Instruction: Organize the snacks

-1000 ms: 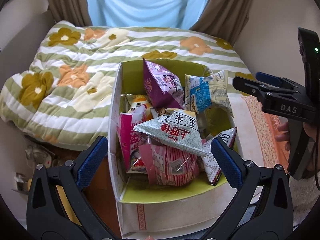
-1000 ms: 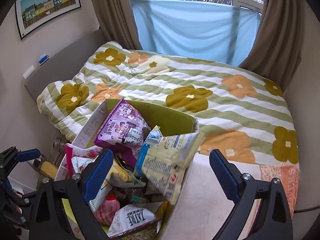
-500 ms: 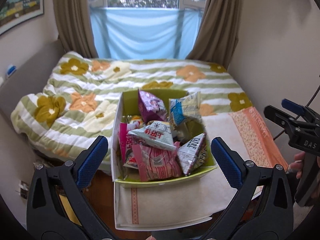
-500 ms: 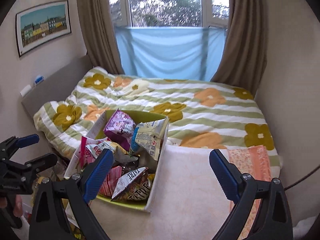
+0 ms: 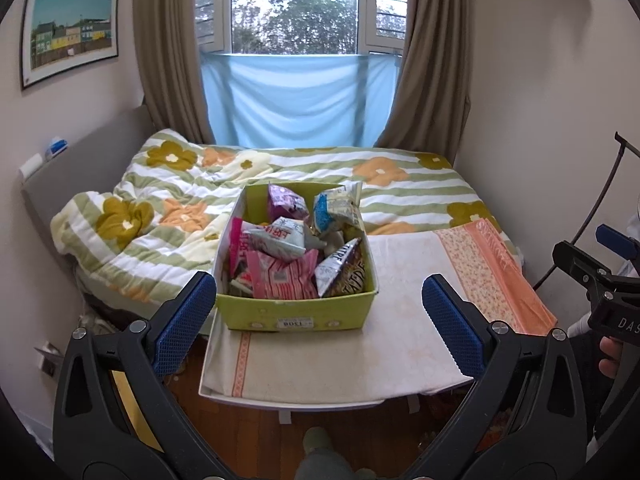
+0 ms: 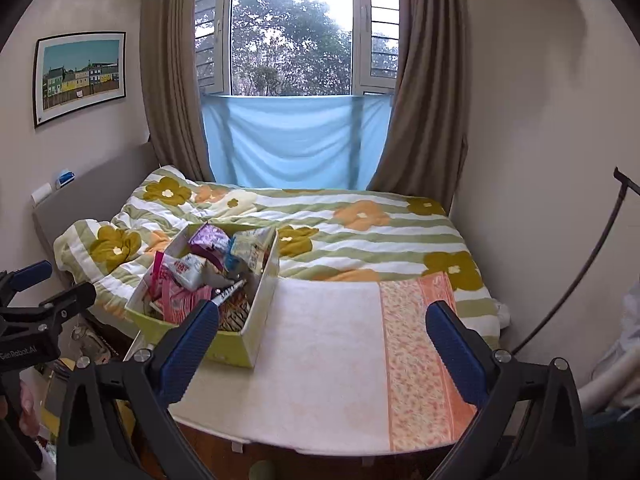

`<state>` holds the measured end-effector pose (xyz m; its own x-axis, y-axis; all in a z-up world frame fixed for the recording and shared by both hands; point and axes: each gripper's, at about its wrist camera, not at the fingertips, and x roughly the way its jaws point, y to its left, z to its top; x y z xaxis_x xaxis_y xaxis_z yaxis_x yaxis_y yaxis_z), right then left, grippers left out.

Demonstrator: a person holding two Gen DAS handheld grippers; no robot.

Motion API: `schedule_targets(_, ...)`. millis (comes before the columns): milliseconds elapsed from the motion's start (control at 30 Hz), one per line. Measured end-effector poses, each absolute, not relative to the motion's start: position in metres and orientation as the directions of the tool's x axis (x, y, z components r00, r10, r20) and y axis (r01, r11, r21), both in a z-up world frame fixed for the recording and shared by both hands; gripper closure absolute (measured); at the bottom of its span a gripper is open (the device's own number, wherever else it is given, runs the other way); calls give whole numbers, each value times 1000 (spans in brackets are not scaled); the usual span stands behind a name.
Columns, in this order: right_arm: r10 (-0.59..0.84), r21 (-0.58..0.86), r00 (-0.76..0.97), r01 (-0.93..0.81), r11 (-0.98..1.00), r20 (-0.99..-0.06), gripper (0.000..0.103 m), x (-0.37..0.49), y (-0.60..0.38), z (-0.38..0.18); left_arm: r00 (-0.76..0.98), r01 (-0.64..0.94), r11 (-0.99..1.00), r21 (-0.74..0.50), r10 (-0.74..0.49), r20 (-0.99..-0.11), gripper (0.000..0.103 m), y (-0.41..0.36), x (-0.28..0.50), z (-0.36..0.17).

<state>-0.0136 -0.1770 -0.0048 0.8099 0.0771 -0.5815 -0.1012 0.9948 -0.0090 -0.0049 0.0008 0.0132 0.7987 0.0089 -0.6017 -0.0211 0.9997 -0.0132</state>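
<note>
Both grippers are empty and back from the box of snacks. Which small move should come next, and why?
Probably bring the left gripper forward to the green box and take the pink striped packet. It lies on top at the near wall, and both grippers are open and hold nothing.

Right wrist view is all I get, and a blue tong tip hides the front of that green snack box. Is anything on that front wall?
Observer: Yes. The left wrist view shows a small white sticker low on the green box, on its front wall.
Operator: Can you see my tongs from outside?
Observer: The right tongs show at that view's right edge. Their jaws have just been opening, with nothing between them.
Operator: Who holds them?
Observer: A hand grips the handle below.
</note>
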Motion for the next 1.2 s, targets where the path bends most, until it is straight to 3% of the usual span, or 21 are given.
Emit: schedule_targets(1200, 61, 14, 826, -64, 998, -561, 0, -40, -195, -3, 831, -10, 1000, 17, 17, -556, 1, -26, -25, 24)
